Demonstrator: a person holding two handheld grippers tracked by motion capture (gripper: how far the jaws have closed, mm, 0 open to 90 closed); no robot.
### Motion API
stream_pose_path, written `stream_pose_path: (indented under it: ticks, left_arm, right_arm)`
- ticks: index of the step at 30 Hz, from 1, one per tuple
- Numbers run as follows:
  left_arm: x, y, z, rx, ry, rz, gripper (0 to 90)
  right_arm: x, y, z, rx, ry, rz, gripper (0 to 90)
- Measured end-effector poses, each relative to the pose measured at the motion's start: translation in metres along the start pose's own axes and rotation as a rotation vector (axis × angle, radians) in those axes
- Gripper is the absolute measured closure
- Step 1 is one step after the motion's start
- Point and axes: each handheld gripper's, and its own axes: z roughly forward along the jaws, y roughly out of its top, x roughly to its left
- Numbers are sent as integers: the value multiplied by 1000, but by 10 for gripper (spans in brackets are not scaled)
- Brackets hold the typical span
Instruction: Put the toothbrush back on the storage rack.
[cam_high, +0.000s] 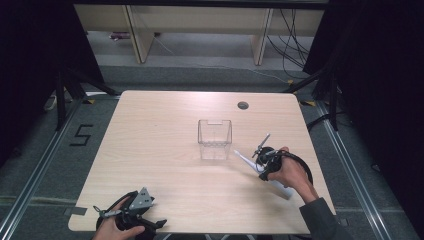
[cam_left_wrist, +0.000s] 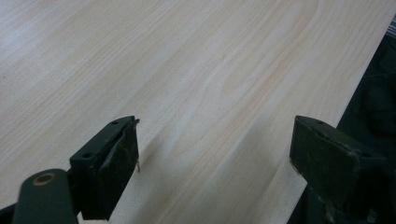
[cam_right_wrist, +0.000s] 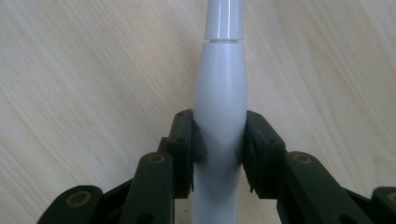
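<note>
A long white toothbrush-like handle (cam_high: 245, 161) lies slanted at the right of the wooden table (cam_high: 160, 165), its thin end toward a clear plastic box (cam_high: 215, 139). My right gripper (cam_high: 264, 171) is shut on the handle's thick middle. In the right gripper view both pads pinch the white body (cam_right_wrist: 219, 84), with the right gripper (cam_right_wrist: 219, 140) low over the wood. The clear box stands upright and looks empty at the table's centre. My left gripper (cam_high: 152, 226) rests at the table's front left edge. It is open (cam_left_wrist: 215, 144), with nothing but bare wood between its jaws.
A round cable hole (cam_high: 243, 105) sits near the table's far right. Beyond the far edge are wooden furniture legs (cam_high: 140, 35) and loose cables (cam_high: 292, 45) on the floor. Black curtains flank both sides. A taped "5" (cam_high: 81, 135) marks the floor at left.
</note>
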Motion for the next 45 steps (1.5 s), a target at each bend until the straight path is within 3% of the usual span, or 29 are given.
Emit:
stream_pose_path:
  ticks: [3, 5, 7, 12, 15, 17, 18, 21, 22, 23, 33, 38, 41, 45]
  left_arm:
    - [-1, 0, 0, -12, 3, -1, 149]
    - [-1, 0, 0, -10, 1, 2, 149]
    - [-2, 0, 0, -15, 4, -17, 149]
    - [-1, -1, 1, -21, 2, -18, 149]
    - [-1, 0, 0, -13, 4, -2, 149]
    - [-1, -1, 0, -20, 3, -15, 149]
    - [-1, -1, 0, -22, 4, -15, 149]
    - [-1, -1, 0, -22, 2, -16, 149]
    - [-1, -1, 0, -23, 2, -15, 149]
    - [-1, -1, 0, -27, 4, -21, 149]
    - [-2, 0, -1, -26, 1, -15, 149]
    - [-2, 0, 0, -25, 1, -12, 149]
    - [-2, 0, 0, -25, 2, -12, 149]
    - [-2, 0, -1, -25, 1, -14, 149]
  right_arm:
    - [-6, -4, -10, -43, -9, -30, 669]
    - [-7, -7, -16, -64, -16, 0, 669]
    - [-10, -9, -22, -104, -14, 4, 669]
    - [-14, -13, -33, -178, -20, 27, 669]
    - [-17, -15, -40, -231, -12, 60, 669]
    - [-20, -16, -43, -275, -11, 50, 669]
    - [-19, -16, -45, -295, -13, 82, 669]
    - [-23, -16, -47, -352, -14, 78, 669]
    - [-25, -16, -47, -378, -15, 57, 669]
    - [-23, -16, -48, -384, -9, 98, 669]
    - [-28, -14, -53, -453, -13, 70, 669]
    - [-29, -18, -56, -496, 1, 131, 669]
    - [-32, -18, -56, -563, -24, 113, 669]
    - [-33, -19, -64, -595, -12, 120, 669]
